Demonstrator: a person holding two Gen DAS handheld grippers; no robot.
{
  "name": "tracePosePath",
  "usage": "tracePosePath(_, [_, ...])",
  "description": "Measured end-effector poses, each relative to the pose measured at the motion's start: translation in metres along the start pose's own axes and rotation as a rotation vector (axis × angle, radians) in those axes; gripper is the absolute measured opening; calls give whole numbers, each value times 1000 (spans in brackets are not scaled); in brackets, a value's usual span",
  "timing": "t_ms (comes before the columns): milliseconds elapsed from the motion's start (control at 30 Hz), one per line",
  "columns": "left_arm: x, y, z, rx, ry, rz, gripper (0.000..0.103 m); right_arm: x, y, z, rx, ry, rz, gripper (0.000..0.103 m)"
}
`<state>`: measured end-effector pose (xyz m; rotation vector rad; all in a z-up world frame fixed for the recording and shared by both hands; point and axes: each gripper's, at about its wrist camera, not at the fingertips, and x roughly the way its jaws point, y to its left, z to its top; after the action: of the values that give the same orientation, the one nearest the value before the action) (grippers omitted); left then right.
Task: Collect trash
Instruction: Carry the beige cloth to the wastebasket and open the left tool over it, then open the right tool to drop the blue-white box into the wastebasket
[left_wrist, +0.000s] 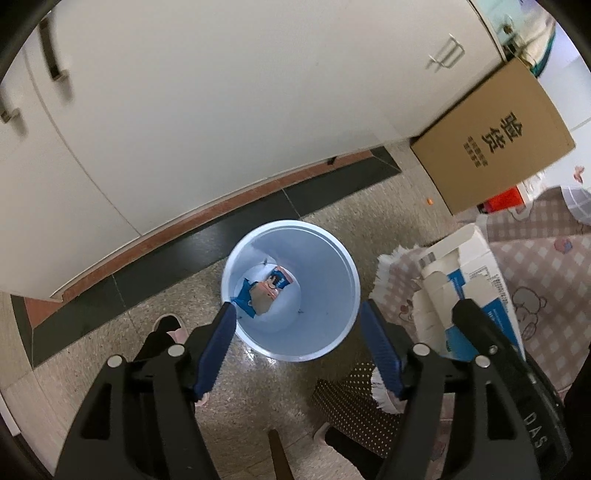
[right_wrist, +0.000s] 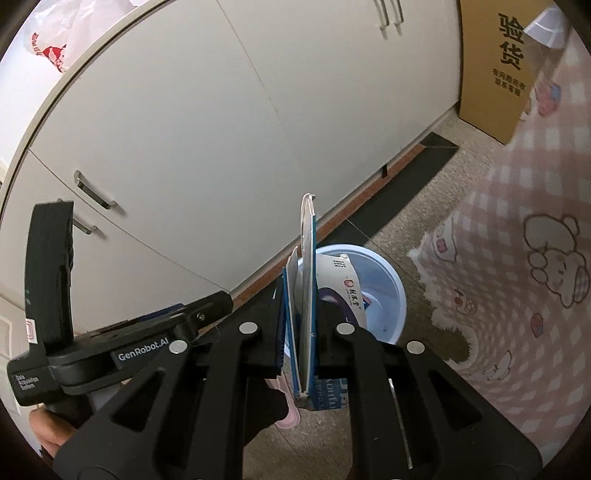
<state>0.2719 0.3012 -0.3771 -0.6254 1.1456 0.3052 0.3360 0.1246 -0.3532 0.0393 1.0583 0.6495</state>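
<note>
A light blue trash bin (left_wrist: 332, 266) stands on the floor by white cabinets, with a blue snack wrapper (left_wrist: 264, 286) at its bottom. My left gripper (left_wrist: 297, 312) is open and empty right above the bin. My right gripper (right_wrist: 300, 295) is shut on a flattened blue-and-white carton (right_wrist: 307, 280), held upright just above and in front of the bin (right_wrist: 384, 284). The carton also shows in the left wrist view (left_wrist: 469, 284) to the right of the bin. The left gripper's body (right_wrist: 55, 295) appears at the left of the right wrist view.
White cabinet doors (left_wrist: 221, 110) run behind the bin. A brown cardboard box (left_wrist: 495, 140) leans at the right. A pink checked cloth (right_wrist: 517, 240) hangs over the table on the right. The person's feet in slippers (left_wrist: 171, 328) stand on the speckled floor.
</note>
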Motion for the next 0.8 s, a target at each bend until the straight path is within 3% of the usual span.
tracePosePath(167, [-10,16,5,-56,-32,1,68,3,6,13,2,-36,22,15])
tracePosePath(233, [-14,21,7,-73,-42,-2,69,3,9,19,7,-51,20,32])
tracePosePath(267, [-16,22,8,-77,-45,-3,69,3,9,20,11,-57,13,53])
tracePosePath(300, [-18,22,8,-81,-50,-4,69,1,10,21,15,-70,-2,56])
tracePosePath(567, [-42,16,5,-92,-96,-15,70,-23,26,17,-37,-103,-47,56])
tracePosePath(800, [-95,0,-2,-81,-191,-61,70,-72,44,18,-60,-181,-30,56])
